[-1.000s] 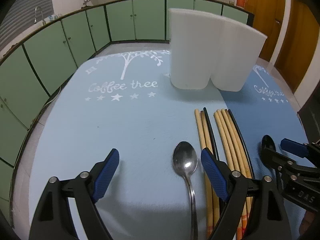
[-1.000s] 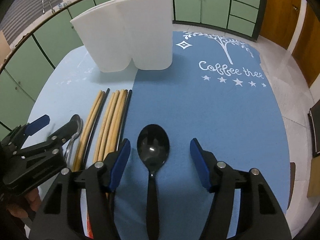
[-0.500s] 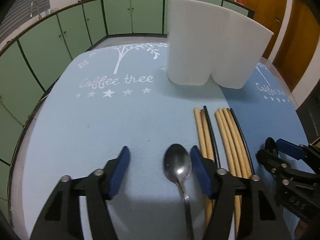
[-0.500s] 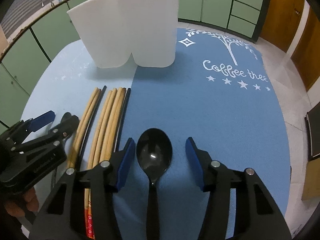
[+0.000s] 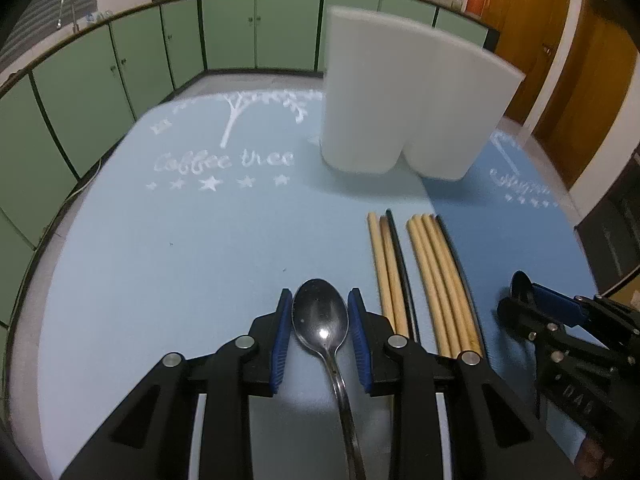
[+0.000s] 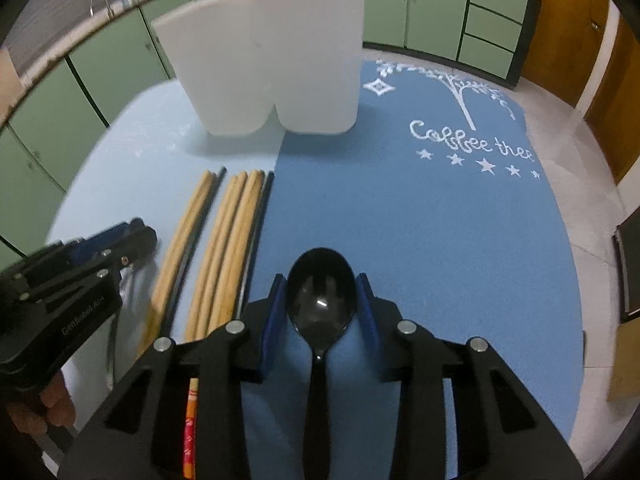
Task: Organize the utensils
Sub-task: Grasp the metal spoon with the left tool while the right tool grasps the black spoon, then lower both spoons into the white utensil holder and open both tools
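Left gripper (image 5: pixel 320 336): its two blue-padded jaws are drawn in against the sides of the bowl of one shiny metal spoon (image 5: pixel 320 320), clamped on it; the handle runs back between the black arms toward the camera.

Right gripper (image 6: pixel 322 312): its two blue-padded jaws are pressed to either side of the bowl of one glossy black plastic spoon (image 6: pixel 321 292), gripping it; the black handle passes back down the middle.

Spoons: two in all, one per gripper, both low over the mats; whether they touch the mats cannot be told.

Chopsticks: a row of long sticks (image 5: pixel 424 276) lies flat between the two grippers, tips toward the holder. In the left wrist view there are two pale wooden ones with one thin black one beside them, then a small gap, then three pale wooden ones with one thin black one on the outer side: five wooden, two black. One stick shows an orange patterned end in the right wrist view (image 6: pixel 191 420).

Holder: one white plastic utensil holder (image 6: pixel 272 52) with two rounded lobes stands upright beyond the chopstick tips, straddling the seam of the mats.

Mats: two, a light blue mat (image 5: pixel 180 240) and a darker blue mat (image 6: pixel 420 220), side by side, each printed with a white tree and "Coffee tree".

Background: green cabinet doors (image 5: pixel 100 76) line the room.
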{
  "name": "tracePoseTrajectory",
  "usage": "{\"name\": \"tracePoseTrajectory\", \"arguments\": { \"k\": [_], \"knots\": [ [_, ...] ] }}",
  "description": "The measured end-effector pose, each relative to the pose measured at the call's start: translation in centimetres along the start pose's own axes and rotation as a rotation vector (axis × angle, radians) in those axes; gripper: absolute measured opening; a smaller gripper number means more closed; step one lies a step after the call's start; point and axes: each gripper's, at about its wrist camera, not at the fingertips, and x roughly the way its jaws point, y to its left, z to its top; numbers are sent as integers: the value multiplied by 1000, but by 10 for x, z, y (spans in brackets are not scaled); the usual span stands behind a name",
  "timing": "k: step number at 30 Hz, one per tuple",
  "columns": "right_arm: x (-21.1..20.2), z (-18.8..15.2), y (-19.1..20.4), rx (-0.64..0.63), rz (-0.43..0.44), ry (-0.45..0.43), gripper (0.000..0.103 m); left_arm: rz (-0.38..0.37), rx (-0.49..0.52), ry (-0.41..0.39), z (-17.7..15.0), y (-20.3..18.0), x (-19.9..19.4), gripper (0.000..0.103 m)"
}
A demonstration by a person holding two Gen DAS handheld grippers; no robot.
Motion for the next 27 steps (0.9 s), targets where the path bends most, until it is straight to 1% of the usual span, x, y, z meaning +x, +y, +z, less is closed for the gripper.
{"name": "tracePoseTrajectory", "arguments": {
  "k": [4, 8, 12, 18, 23, 27],
  "knots": [
    [-32, 4, -9, -4, 45, -118, 33, -30, -8, -107, -2, 7, -30, 28],
    [-59, 14, -17, 5, 111, -209, 33, -42, -12, -221, -2, 10, -60, 28],
    [-81, 28, -22, 19, 161, -286, 33, -60, -27, -305, 9, 11, -80, 28],
    [-113, 64, -31, 46, 232, -398, 33, -92, -46, -430, 45, 11, -109, 28],
    [-138, 106, -30, 29, 255, -511, 33, -116, -47, -533, 81, 7, -133, 28],
    [-140, 139, -32, 41, 271, -591, 33, -126, -41, -612, 118, 4, -149, 28]
  ]
}}
